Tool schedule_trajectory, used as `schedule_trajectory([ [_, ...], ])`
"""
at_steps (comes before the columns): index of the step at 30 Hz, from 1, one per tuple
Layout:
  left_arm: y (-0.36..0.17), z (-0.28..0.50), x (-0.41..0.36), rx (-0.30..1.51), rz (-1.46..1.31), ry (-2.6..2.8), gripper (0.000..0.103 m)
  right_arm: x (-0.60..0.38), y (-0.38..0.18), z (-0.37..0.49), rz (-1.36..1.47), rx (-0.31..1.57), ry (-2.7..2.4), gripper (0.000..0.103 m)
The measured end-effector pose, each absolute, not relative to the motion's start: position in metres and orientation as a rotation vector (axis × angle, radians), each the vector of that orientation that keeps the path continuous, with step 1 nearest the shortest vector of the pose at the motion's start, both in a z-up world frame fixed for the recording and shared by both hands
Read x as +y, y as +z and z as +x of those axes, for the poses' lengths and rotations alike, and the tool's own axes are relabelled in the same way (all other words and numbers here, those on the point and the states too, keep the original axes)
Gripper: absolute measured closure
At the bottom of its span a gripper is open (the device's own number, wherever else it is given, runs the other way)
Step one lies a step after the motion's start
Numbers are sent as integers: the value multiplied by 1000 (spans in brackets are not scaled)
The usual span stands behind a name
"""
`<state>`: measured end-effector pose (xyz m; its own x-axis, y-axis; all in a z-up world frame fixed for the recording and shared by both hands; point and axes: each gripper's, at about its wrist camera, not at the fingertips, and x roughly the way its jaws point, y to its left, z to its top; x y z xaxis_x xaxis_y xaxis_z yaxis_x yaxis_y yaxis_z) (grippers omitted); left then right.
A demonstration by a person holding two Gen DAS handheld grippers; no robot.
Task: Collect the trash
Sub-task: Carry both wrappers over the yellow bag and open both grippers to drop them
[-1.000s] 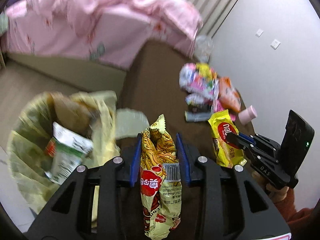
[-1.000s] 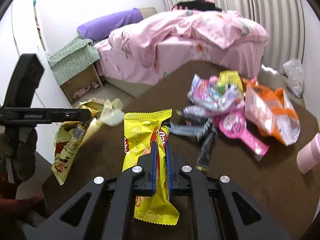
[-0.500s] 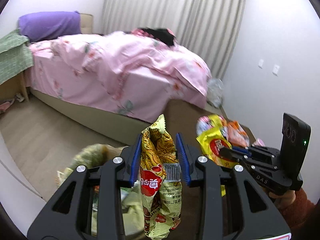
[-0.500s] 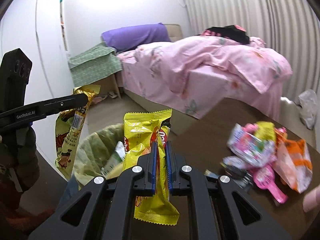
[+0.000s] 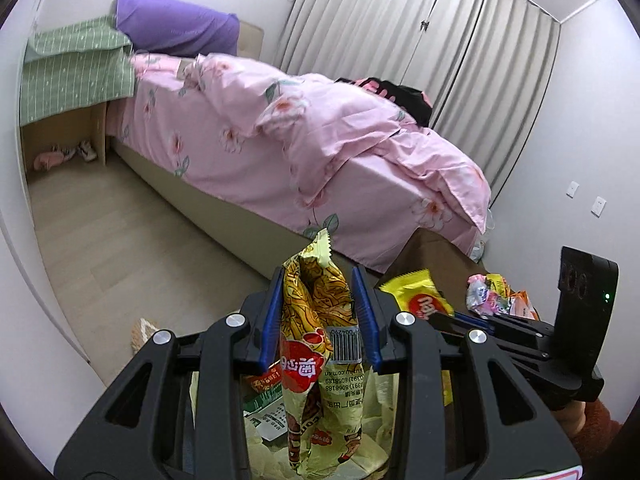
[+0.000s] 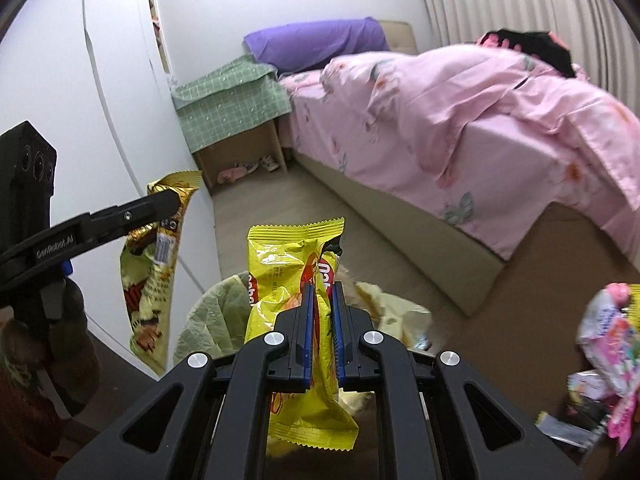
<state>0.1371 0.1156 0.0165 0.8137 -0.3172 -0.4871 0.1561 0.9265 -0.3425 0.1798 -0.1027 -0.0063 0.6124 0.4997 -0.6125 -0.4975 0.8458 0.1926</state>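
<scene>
Left gripper (image 5: 320,312): clenched on a pale yellow-green noodle snack bag (image 5: 320,368), its blue pads pressing the bag's upper part from both sides; the bag hangs down with its barcode facing the camera.
Same gripper, right wrist view: it reaches in from the left edge (image 6: 166,204), the noodle snack bag (image 6: 154,276) dangling from its tip beside the white wall.
Right gripper (image 6: 322,320): clamped tight on a bright yellow chip packet (image 6: 288,280), the jaws nearly closed on a pinched fold; the packet's serrated top stands above the fingers and its lower end droops below them.
Same gripper, left wrist view: it comes in from the right (image 5: 444,314), the yellow chip packet (image 5: 416,298) sticking out at its tip.
Trash bag (image 6: 212,316): a yellowish-green liner, open, directly below both held packets; in the left wrist view its crumpled rim (image 5: 384,412) and some wrappers already inside (a red-and-green printed one among them) show between the fingers.
Remaining litter: a heap of pink and multicoloured wrappers (image 6: 608,336) lies on the brown table (image 6: 520,312) to the right, well apart from the bag.
Room: a bed with a pink floral duvet (image 5: 320,140) and a purple pillow (image 5: 176,26) stands behind.
</scene>
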Motion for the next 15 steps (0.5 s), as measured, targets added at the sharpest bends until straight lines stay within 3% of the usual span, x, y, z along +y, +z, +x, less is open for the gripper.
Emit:
schedule_trajectory([
  [15, -58, 157, 120, 728, -328, -238, 71, -90, -51, 199, 38, 832, 579, 93],
])
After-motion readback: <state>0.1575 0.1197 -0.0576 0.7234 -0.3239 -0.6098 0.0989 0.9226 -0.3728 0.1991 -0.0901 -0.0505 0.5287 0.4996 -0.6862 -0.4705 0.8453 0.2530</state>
